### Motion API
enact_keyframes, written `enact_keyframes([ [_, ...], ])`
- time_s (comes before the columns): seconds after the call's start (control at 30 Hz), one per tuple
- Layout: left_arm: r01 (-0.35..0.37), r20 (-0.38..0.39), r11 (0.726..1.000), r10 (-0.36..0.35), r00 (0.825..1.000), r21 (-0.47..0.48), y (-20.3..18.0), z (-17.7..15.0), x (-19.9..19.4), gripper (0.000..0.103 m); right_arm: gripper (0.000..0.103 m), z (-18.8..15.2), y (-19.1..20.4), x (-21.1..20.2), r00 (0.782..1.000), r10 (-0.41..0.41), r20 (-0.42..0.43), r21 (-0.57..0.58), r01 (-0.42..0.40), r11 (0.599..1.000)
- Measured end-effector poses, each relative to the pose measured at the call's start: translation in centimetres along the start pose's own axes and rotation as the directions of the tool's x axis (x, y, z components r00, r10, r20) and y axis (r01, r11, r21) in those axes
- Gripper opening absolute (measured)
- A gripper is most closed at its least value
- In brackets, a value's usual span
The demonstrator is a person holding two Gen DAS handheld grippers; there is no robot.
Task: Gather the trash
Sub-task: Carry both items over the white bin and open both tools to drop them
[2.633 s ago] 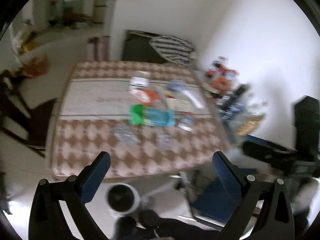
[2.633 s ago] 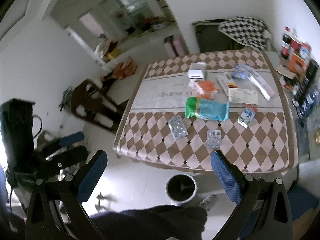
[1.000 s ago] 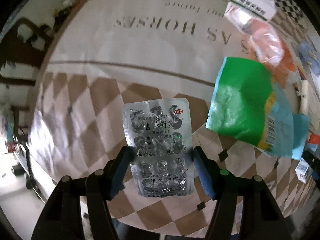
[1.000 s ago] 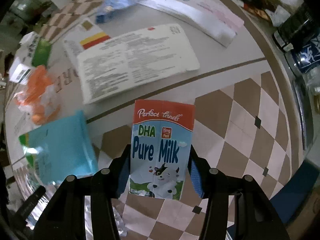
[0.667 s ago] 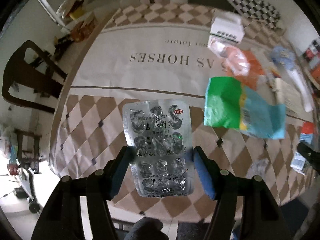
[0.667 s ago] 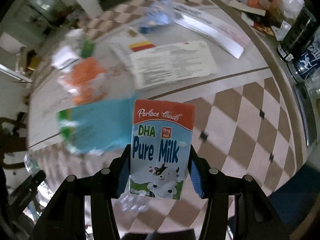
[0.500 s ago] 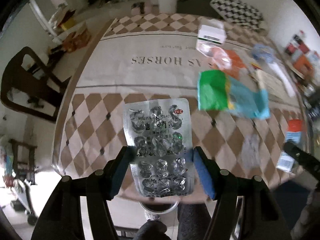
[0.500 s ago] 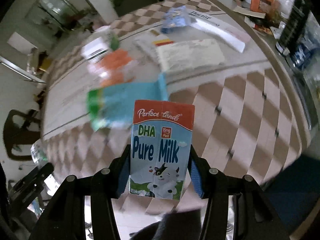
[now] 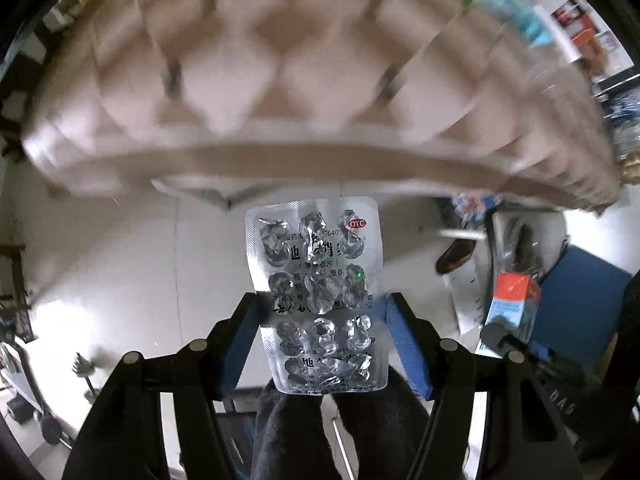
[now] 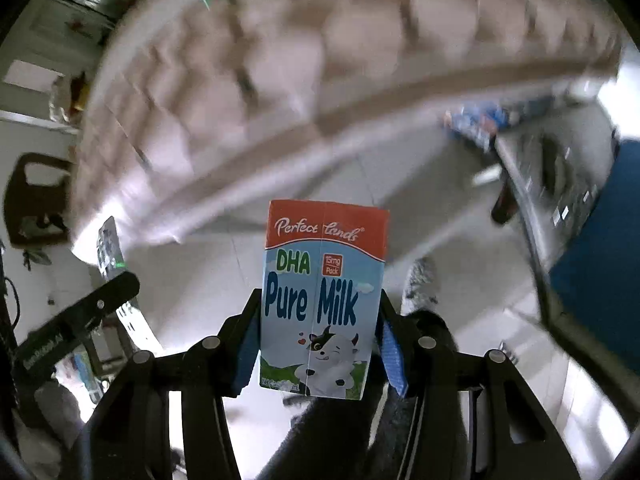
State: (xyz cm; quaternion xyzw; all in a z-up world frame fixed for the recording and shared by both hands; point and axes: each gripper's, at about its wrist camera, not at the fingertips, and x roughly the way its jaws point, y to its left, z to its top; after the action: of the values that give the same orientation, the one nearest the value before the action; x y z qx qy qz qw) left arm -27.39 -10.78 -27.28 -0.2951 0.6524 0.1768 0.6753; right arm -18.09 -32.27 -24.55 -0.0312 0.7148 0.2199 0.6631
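The left gripper is closed on an empty silver blister pack, and the right gripper is closed on a small milk carton. Both pieces are held upright in the air above the pale floor, in front of the blurred checkered table.

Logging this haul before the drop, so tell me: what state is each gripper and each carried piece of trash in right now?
Left gripper: shut on the blister pack.
Silver foil blister pack: held upright, pockets crumpled, off the table.
Right gripper: shut on the milk carton.
Blue-and-red Pure Milk carton: held upright, looks intact, off the table.
Checkered tablecloth table: blurred.
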Motion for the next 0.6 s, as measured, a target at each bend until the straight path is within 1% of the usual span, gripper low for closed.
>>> enact_keyframes([
  [0.1, 0.010, -0.050, 0.999, -0.012, 0.999, -0.046, 1.8, 0.7, 5.8, 0.062, 0.054, -1.7, -1.2, 6.7, 0.998, -0.018, -0.055, 0.008, 0.019, 1.000],
  [0.13, 0.025, -0.073, 0.998, -0.029, 0.997, -0.054, 2.4, 0.8, 7.6, 0.063, 0.054, -1.9, -1.6, 8.6, 0.997, -0.025, -0.067, 0.009, 0.026, 1.000],
  [0.17, 0.035, -0.090, 0.997, -0.041, 0.995, -0.070, 3.2, 0.4, 9.6, 0.063, 0.054, -2.2, -2.0, 11.5, 0.996, -0.028, -0.081, 0.009, 0.029, 1.000],
  [0.2, 0.036, -0.104, 0.996, -0.045, 0.994, -0.087, 4.1, 0.4, 11.4, 0.063, 0.054, -2.3, -2.3, 13.4, 0.996, -0.032, -0.088, 0.010, 0.033, 0.999],
  [0.27, 0.070, -0.128, 0.992, -0.084, 0.988, -0.109, 5.4, 0.1, 14.7, 0.063, 0.054, -2.4, -2.8, 17.7, 0.993, -0.027, -0.111, 0.016, 0.029, 0.999],
  [0.33, 0.077, -0.151, 0.991, -0.093, 0.984, -0.109, 6.5, 0.0, 17.3, 0.064, 0.054, -2.5, -3.0, 21.6, 0.992, -0.023, -0.127, 0.009, 0.024, 1.000],
  [0.37, 0.081, -0.156, 0.991, -0.098, 0.983, -0.110, 6.6, 0.0, 18.4, 0.067, 0.054, -2.5, -3.0, 24.0, 0.991, -0.013, -0.135, 0.001, 0.013, 1.000],
  [0.4, 0.080, -0.159, 0.990, -0.097, 0.982, -0.113, 6.9, 0.0, 19.6, 0.070, 0.054, -2.3, -3.2, 25.4, 0.990, -0.007, -0.142, -0.006, 0.006, 1.000],
  [0.47, 0.068, -0.154, 0.989, -0.087, 0.984, -0.129, 7.7, -0.1, 21.5, 0.088, 0.055, -2.0, -3.2, 28.7, 0.987, -0.010, -0.158, -0.025, 0.006, 1.000],
  [0.5, 0.059, -0.150, 0.988, -0.081, 0.985, -0.143, 8.1, -0.2, 22.2, 0.092, 0.057, -2.1, -3.2, 30.2, 0.986, -0.014, -0.168, -0.038, 0.008, 0.999],
  [0.57, 0.033, -0.158, 0.986, -0.060, 0.986, -0.164, 8.6, -0.3, 23.7, 0.096, 0.086, -2.1, -3.3, 32.4, 0.982, -0.018, -0.188, -0.049, 0.009, 0.999],
  [0.6, 0.015, -0.155, 0.986, -0.042, 0.987, -0.167, 9.0, -0.4, 23.9, 0.097, 0.090, -2.0, -3.4, 33.1, 0.981, -0.019, -0.193, -0.052, 0.009, 0.999],
])
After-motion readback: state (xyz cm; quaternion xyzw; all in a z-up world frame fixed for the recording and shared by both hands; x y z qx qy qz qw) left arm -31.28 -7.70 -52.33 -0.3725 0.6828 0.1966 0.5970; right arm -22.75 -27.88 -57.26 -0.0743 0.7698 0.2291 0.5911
